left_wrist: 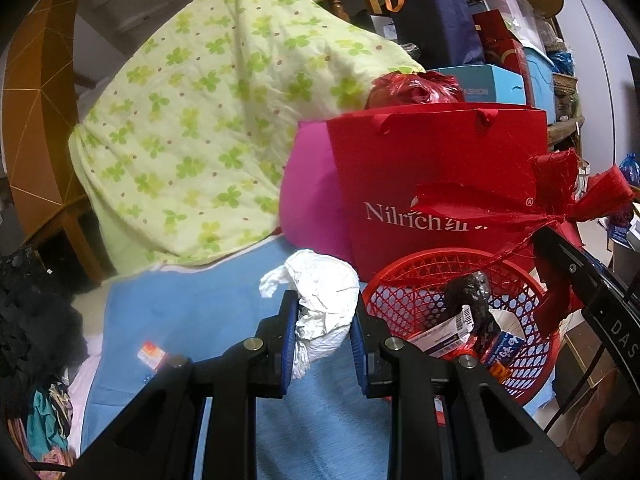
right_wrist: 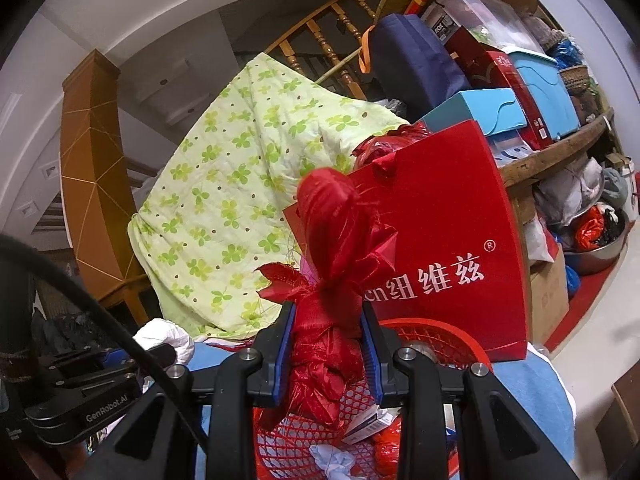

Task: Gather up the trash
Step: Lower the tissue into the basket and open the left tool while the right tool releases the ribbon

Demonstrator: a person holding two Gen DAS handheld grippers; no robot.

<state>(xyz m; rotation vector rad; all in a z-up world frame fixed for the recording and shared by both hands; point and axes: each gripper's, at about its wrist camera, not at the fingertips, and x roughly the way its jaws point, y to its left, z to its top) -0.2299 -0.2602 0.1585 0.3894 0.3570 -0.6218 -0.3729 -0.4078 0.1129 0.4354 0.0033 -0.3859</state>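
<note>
left tool [left_wrist: 324, 330] clamps white wad [left_wrist: 324, 300] | right tool [right_wrist: 329, 350] clamps red mesh [right_wrist: 332, 248], hiding basket [right_wrist: 436, 338]

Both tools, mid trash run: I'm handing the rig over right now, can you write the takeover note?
Left tool: shut on a crumpled white paper wad, above the light blue cloth, just left of the red plastic mesh basket.
Right tool: shut on a red ribbon mesh bundle, held over the basket.
Done: cartons and wrappers already lie in the basket.
Left: release both items into the basket; a small orange-and-white wrapper is on the cloth, possibly trash.
</note>
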